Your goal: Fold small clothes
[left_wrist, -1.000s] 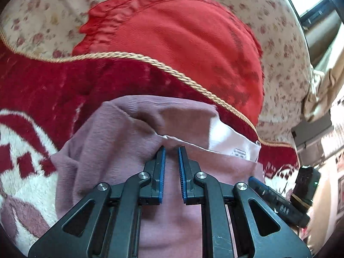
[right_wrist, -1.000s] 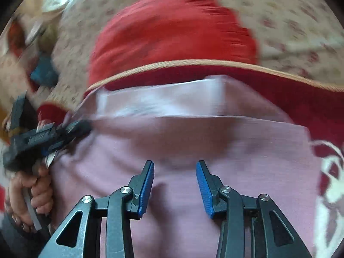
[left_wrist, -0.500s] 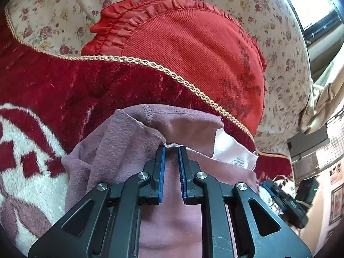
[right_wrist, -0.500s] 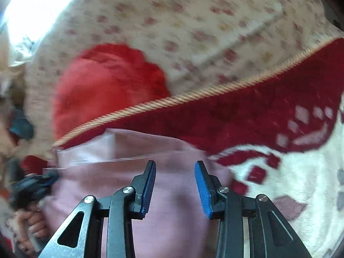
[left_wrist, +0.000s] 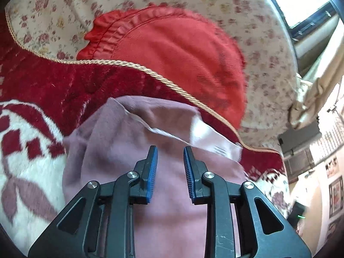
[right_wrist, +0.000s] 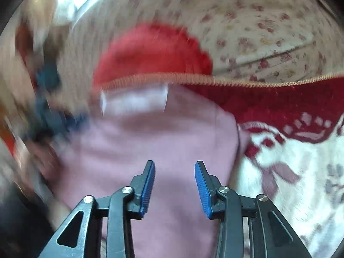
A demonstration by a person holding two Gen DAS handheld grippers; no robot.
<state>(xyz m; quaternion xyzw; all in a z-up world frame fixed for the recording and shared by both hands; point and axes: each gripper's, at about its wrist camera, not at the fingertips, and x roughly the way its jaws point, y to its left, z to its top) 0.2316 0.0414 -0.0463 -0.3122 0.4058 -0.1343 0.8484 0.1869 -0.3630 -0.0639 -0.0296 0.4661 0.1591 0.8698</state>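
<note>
We are folding a mauve garment [left_wrist: 167, 204] that lies on a red-and-white blanket [left_wrist: 28, 150], its far edge close to the blanket's gold cord [left_wrist: 172, 81]. Beyond the cord sit a red cushion [left_wrist: 176, 49] and a floral cover [left_wrist: 53, 6].

Our left gripper [left_wrist: 169, 157] has just been opening. Its jaws stand at a narrow gap, above the cloth, and nothing is pinched between them, though the garment's white-lined hem [left_wrist: 206, 133] lies just ahead of the tips. Our right gripper [right_wrist: 174, 172] hangs over the same garment [right_wrist: 167, 142] with its jaws at a moderate gap — empty too. That view is smeared with motion blur, so its left side, where dark shapes show, is hard to read.

We judge that one fold is laid and let go: a flap is doubled over, showing the pale lining [right_wrist: 133, 101]. The garment looks about half done, bunched on one side.

The next move calls for a fresh grip — both grippers on opposite ends of one edge, pinching only the layers we mean to carry, then bringing them across together so the flap lands square and the loose cloth does not drag or crease.
</note>
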